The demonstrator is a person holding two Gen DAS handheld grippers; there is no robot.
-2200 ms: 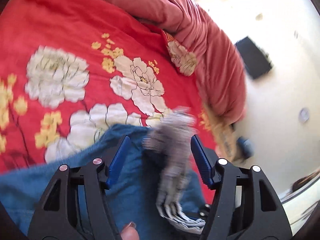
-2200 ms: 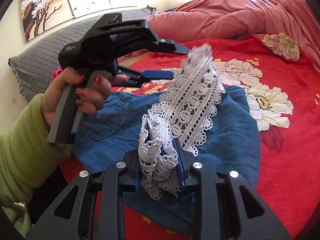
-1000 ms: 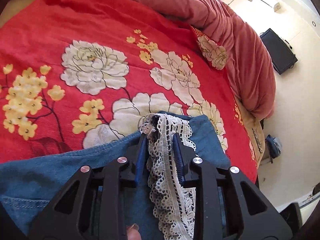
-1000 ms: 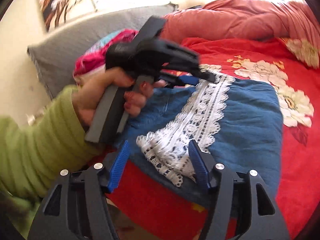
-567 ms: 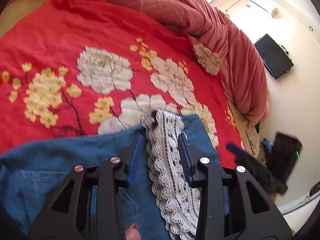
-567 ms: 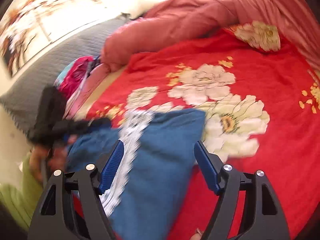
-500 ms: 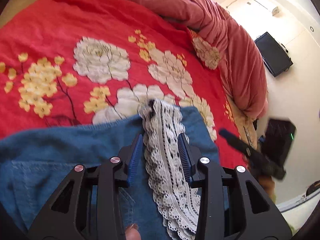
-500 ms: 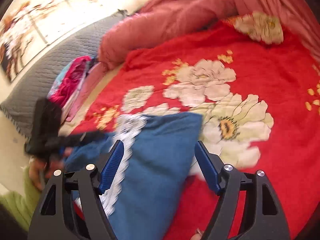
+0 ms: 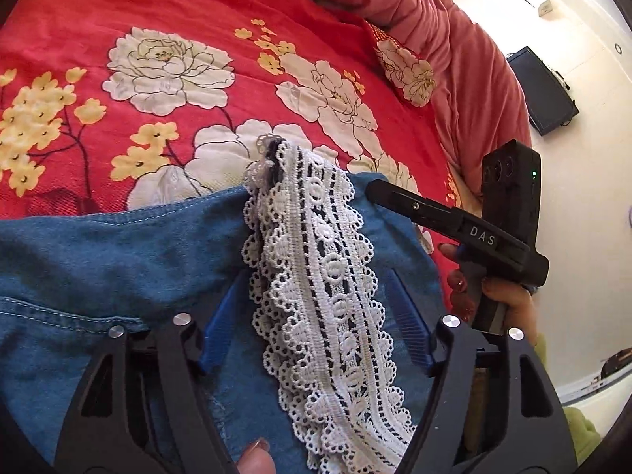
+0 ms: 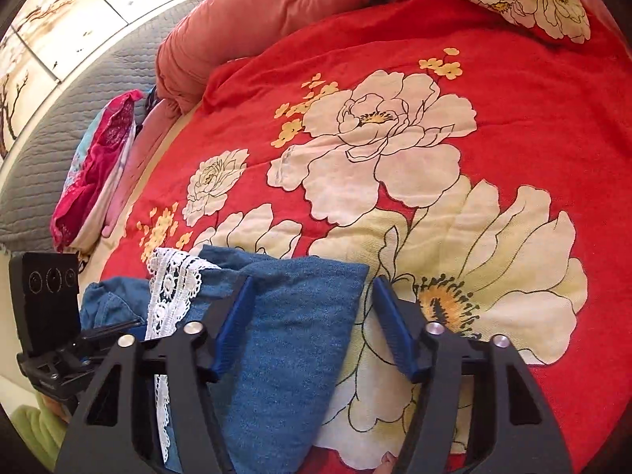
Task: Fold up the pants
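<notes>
Left gripper (image 9: 318,316) has just been opening; lace strip (image 9: 328,276) lies loose between its apart jaws, no longer pinched. Right gripper (image 10: 312,324), closing, straddles the pants (image 10: 292,339) corner unclamped on the red bedspread (image 10: 513,98). Only the right view shows the grey headboard (image 10: 79,110).

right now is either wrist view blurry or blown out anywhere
Left wrist view: sharp on the lace trim and denim pants, overexposed on the wall at right, edges bent by the fisheye. Right wrist view: sharp on the bedspread, washed out upper left.
</notes>
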